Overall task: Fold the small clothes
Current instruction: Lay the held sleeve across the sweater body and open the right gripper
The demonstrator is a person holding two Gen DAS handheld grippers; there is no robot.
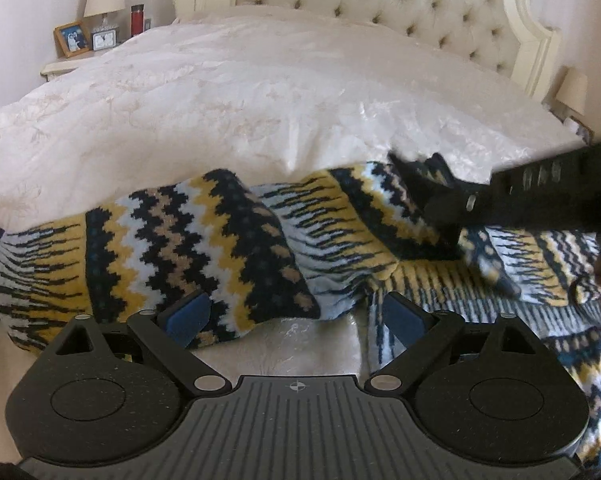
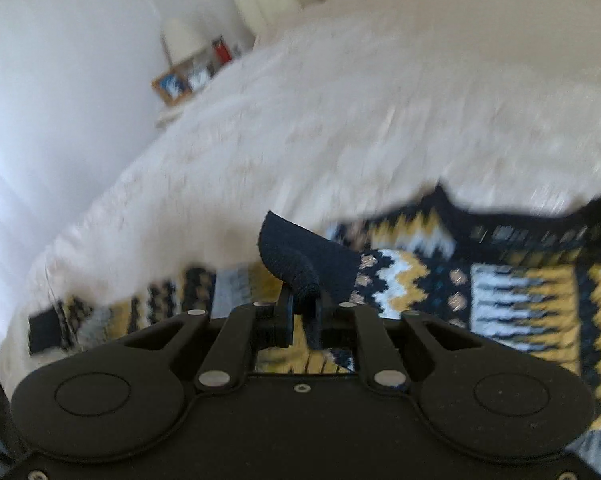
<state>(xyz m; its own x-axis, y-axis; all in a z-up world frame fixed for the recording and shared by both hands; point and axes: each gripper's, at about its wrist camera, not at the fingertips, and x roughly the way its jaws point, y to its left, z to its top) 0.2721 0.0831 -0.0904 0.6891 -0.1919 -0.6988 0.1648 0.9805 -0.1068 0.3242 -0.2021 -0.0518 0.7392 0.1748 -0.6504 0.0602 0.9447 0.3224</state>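
**Inspector:** Checking the garment first: the patterned knit sweater (image 1: 204, 248) lies across the near edge of the white bedspread (image 1: 260, 100), one sleeve stretched to the left, the body bunched toward the right.

**Assistant:** And the right gripper (image 2: 302, 312)?

**Inspector:** Its jaws are closed on a dark ribbed edge of the knit, probably a cuff or hem, pinched between the pads and lifted clear of the fabric below. The right wrist view is blurred, so the exact seam cannot be told.

**Assistant:** The left gripper (image 1: 294, 314)?

**Inspector:** Spread wide, holding nothing, blue pads (image 1: 188, 316) poised low beside the sleeve's lower edge, with bare bedspread between them.

**Assistant:** Recommendation for the fold in hand?

**Inspector:** In my judgement, carry the pinched edge across low and level, so the knit does not drag the layers beneath. The idle claw should pin or grip the sleeve near the fold line before release. Thick knit springs back; lay it flat, then open. Risk noted: the bunched body may crease under the fold unless smoothed first.
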